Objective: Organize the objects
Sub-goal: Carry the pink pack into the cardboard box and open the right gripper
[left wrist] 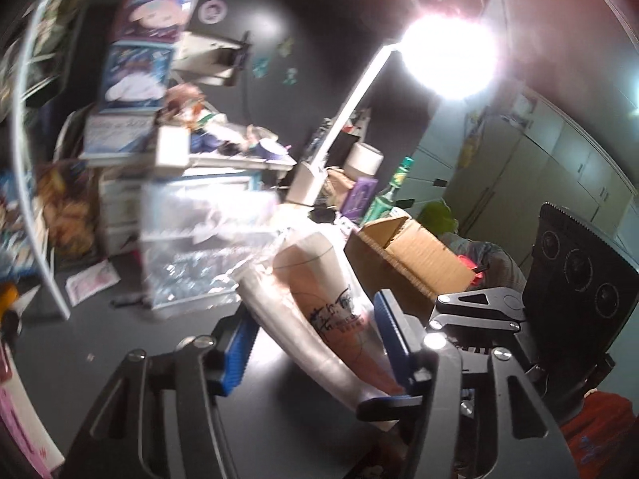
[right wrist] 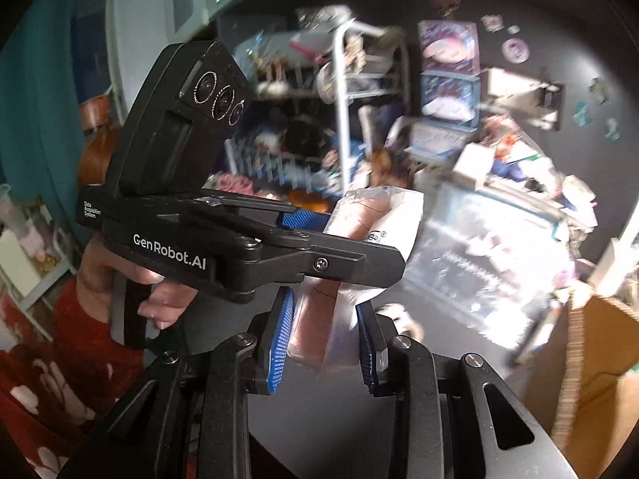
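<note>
Tool (left wrist: 315,343), wrapped cups (left wrist: 319,279), dark tabletop (left wrist: 120,343).

you held a glossy clear plastic bag (left wrist: 331,299) by ribbed blue pads (right wrist: 279,339); the corrugated cardboard box (left wrist: 415,255) looked matt.

Dark desk (left wrist: 279,363): cardboard box (left wrist: 415,251), clear plastic packs (left wrist: 199,267), lamp base (left wrist: 303,183).

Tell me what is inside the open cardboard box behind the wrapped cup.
Only the cardboard box's raised flaps and shadowed upper interior show past the plastic-wrapped cup. Its contents cannot be seen: the near wall covers them. The green bottle stands behind it, not inside.
</note>
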A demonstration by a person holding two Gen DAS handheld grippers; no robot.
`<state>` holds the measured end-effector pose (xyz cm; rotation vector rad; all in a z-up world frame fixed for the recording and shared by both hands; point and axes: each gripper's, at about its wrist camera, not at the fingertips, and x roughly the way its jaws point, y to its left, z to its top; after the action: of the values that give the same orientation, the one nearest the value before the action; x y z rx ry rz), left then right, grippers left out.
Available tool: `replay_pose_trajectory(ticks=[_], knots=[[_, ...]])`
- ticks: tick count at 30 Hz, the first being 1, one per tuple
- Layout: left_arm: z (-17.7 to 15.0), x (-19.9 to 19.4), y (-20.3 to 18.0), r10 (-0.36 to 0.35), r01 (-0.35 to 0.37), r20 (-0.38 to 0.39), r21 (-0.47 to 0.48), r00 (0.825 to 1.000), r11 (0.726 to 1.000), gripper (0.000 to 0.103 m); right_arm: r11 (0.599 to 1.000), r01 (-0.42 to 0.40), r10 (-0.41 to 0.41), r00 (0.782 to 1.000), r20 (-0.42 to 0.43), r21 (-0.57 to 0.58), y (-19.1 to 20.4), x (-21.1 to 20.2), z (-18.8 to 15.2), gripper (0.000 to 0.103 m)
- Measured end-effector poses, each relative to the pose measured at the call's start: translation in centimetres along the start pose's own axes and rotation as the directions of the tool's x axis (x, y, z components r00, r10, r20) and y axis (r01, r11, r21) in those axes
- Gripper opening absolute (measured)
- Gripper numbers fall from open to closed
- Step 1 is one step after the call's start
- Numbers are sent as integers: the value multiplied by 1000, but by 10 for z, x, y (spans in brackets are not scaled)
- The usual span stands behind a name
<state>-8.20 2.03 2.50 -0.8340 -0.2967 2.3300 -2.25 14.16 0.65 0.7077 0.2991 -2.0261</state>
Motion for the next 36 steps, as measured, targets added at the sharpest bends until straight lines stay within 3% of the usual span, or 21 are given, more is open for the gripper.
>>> replay_pose_trajectory(ticks=[11, 17, 22, 23, 24, 26, 29, 36], knots=[[62, 87, -77, -74, 90, -130, 121, 989, 989, 49, 982, 132, -137, 990, 29, 134, -74, -78, -8, 25], [67, 133, -100, -84, 116, -222, 136, 971, 984, 49, 961, 155, -155, 988, -18, 229, -116, -101, -26, 25], [62, 155, -108, -42, 91, -285, 164, 958, 982, 52, 950, 161, -147, 987, -72, 268, -137, -102, -41, 26], [61, 157, -109, -32, 85, -289, 170, 957, 982, 60, 948, 166, -148, 985, -84, 271, -139, -101, -42, 28], [61, 157, -110, -22, 76, -287, 179, 958, 981, 71, 946, 172, -152, 984, -96, 273, -141, -100, -45, 37], [60, 154, -112, -2, 60, -272, 204, 962, 977, 78, 941, 198, -172, 978, -116, 275, -146, -95, -47, 51], [60, 146, -114, 3, 56, -250, 229, 968, 972, 82, 934, 242, -213, 968, -135, 261, -152, -95, -50, 52], [63, 107, -97, 27, 10, -162, 225, 986, 974, 83, 935, 258, -232, 964, -131, 245, -148, -93, -42, 52]])
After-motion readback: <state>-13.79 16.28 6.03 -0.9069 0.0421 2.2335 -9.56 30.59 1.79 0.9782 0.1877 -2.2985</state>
